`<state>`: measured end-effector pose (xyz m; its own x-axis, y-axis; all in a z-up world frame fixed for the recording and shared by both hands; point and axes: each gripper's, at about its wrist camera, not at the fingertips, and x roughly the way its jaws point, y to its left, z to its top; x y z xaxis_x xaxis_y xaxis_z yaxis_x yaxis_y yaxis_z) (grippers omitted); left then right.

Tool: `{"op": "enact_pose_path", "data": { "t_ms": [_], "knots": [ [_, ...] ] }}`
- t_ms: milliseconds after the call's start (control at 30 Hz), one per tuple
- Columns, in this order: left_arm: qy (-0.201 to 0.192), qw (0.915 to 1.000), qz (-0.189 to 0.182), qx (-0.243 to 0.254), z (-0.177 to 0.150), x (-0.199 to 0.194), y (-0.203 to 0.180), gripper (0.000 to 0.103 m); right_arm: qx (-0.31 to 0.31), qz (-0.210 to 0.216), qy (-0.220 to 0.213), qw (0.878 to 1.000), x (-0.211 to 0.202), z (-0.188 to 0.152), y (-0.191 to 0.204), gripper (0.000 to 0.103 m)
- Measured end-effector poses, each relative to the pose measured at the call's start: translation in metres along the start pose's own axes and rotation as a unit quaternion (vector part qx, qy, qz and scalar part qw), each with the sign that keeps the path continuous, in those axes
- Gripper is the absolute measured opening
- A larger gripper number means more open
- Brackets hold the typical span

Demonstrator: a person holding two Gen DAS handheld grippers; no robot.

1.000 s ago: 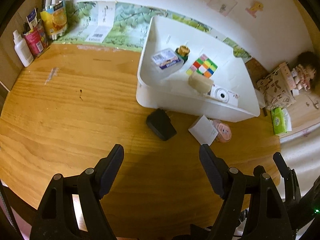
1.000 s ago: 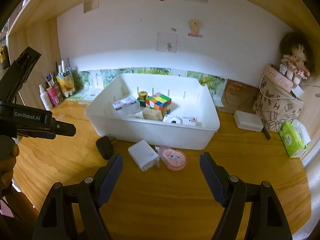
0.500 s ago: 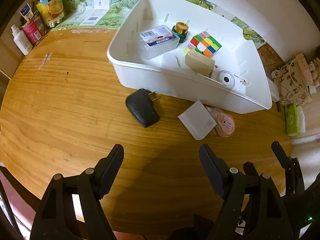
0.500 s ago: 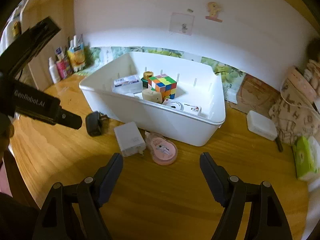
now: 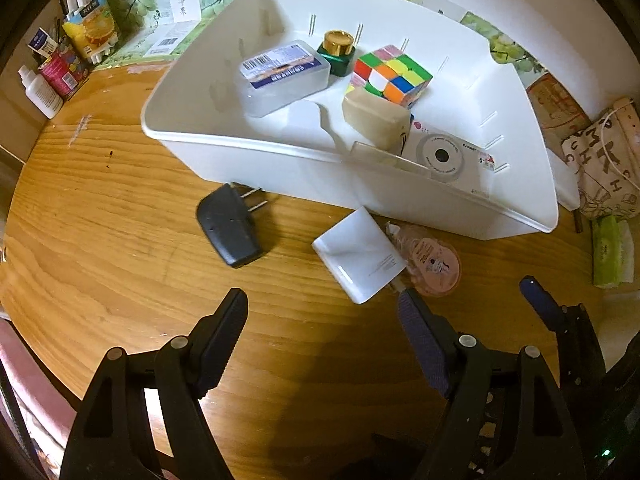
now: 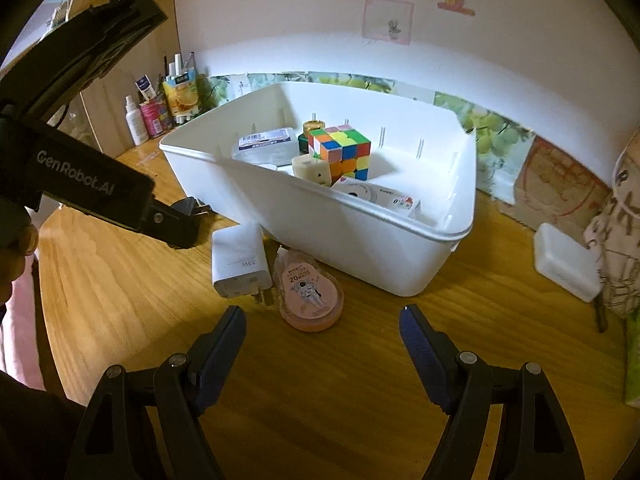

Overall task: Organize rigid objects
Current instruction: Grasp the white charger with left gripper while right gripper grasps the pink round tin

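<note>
Above the wooden desk (image 5: 100, 208), nearest the cameras, the left gripper (image 5: 322, 312) and the right gripper (image 6: 322, 330) both hang with jaws spread and nothing between them. Just beyond the right gripper lies a pink tape roll (image 6: 312, 294), touching a white charger (image 6: 240, 260) on its left, prongs toward the camera. Further left on the bare wood sits a black adapter (image 5: 228, 228), apart from the charger, prongs pointing at the white bin (image 5: 280, 160). Inside the bin lie a clear box (image 5: 284, 74), a green jar with a gold cap (image 5: 338, 50), a colour cube (image 5: 390, 74), a beige block (image 5: 376, 120) and a white camera (image 5: 440, 156). Bottles and cartons (image 5: 60, 68) stand in the far left corner.
</note>
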<state>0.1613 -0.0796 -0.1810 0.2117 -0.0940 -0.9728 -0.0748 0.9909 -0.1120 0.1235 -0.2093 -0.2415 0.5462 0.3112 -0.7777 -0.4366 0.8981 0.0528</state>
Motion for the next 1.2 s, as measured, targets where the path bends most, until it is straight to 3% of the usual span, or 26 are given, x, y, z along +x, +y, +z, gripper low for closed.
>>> {"op": "enact_pose_path", "data": {
  "t_ms": [467, 933, 1200],
  "knots": [
    [0.024, 0.9991, 0.014, -0.033, 0.014, 0.034, -0.018, 0.08, 0.003, 0.063, 0.021, 0.998, 0.035, -0.004, -0.006, 0.08],
    [0.051, 0.9936, 0.001, -0.101, 0.039, 0.065, -0.019, 0.08, 0.005, 0.083, 0.052, 0.995, 0.063, 0.001, -0.007, 0.079],
    [0.057, 0.9885, -0.008, -0.14, 0.053, 0.08, -0.007, 0.079, 0.006, 0.086, 0.043, 0.995, 0.068, 0.005, -0.004, 0.079]
  ]
}}
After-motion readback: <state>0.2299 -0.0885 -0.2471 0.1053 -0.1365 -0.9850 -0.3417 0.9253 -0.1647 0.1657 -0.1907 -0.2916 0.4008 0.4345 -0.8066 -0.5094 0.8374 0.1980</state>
